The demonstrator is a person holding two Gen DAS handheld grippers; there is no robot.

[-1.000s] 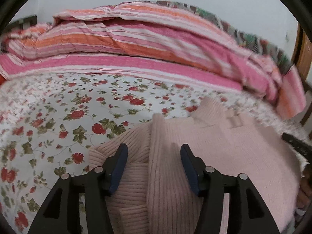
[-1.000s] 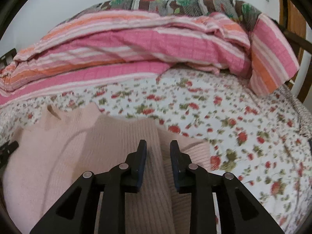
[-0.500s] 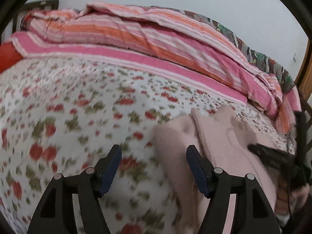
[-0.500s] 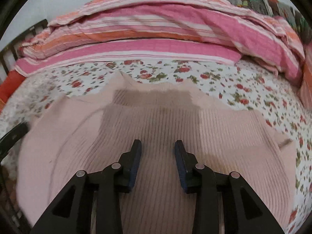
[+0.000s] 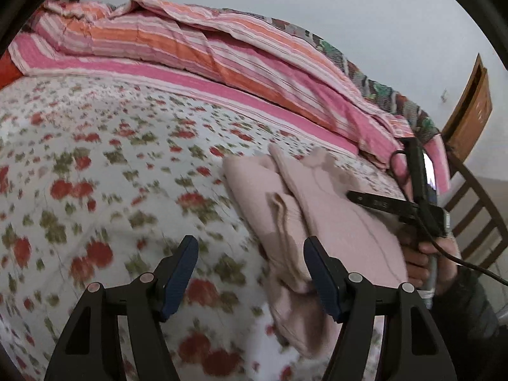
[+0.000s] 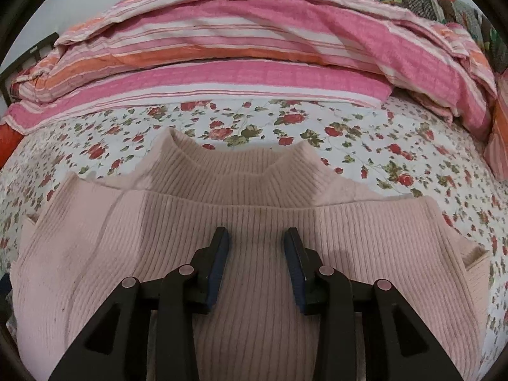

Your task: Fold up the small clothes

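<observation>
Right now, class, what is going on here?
A person holding two tongs is folding a pink ribbed sweater on a floral bedsheet. The right tongs hover open over the sweater's middle, below the collar. The left tongs are open beside its folded left edge, gripping nothing. A striped quilt is heaped behind.

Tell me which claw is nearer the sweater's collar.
Right. The right claw hangs open over the pink sweater, just short of its collar. The left claw is open at the sweater's folded side edge, mostly over the floral sheet, farther from the collar.
</observation>
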